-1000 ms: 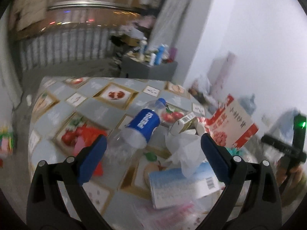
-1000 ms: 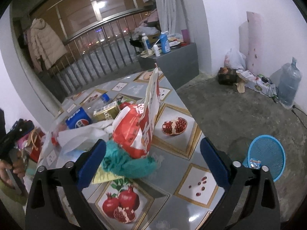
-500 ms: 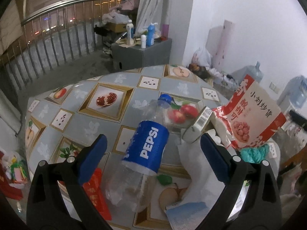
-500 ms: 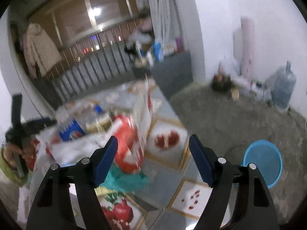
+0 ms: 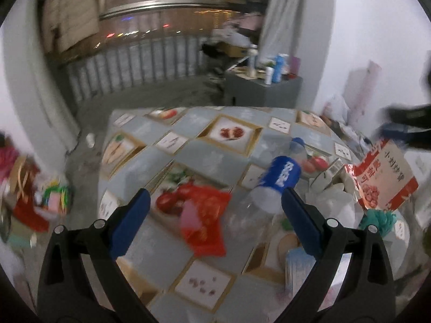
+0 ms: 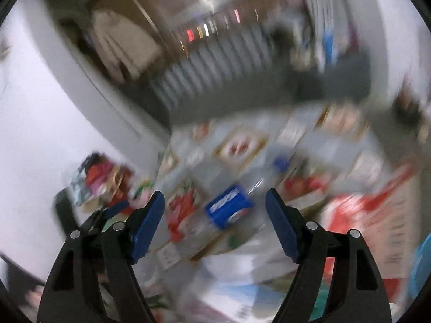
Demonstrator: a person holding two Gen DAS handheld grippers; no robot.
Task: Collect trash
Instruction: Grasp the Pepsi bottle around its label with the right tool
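Trash: plastic bottle (image 5: 272, 188) on table (image 5: 204, 158) (blurred) | left gripper (image 5: 214, 207) spread

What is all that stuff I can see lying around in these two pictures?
Plastic bottle: one, clear with blue label, lying on the table.
Red wrapper: one, red, table, left of bottle.
Snack bag: one, red and white, table's right edge.
White bag: one, crumpled, beside the snack bag.
Green cloth: one, teal, below the snack bag.
Table: one, grey fruit-patterned cover.
Left tongs: blue pads, open, empty.
Right tongs: blue pads, open, view blurred.
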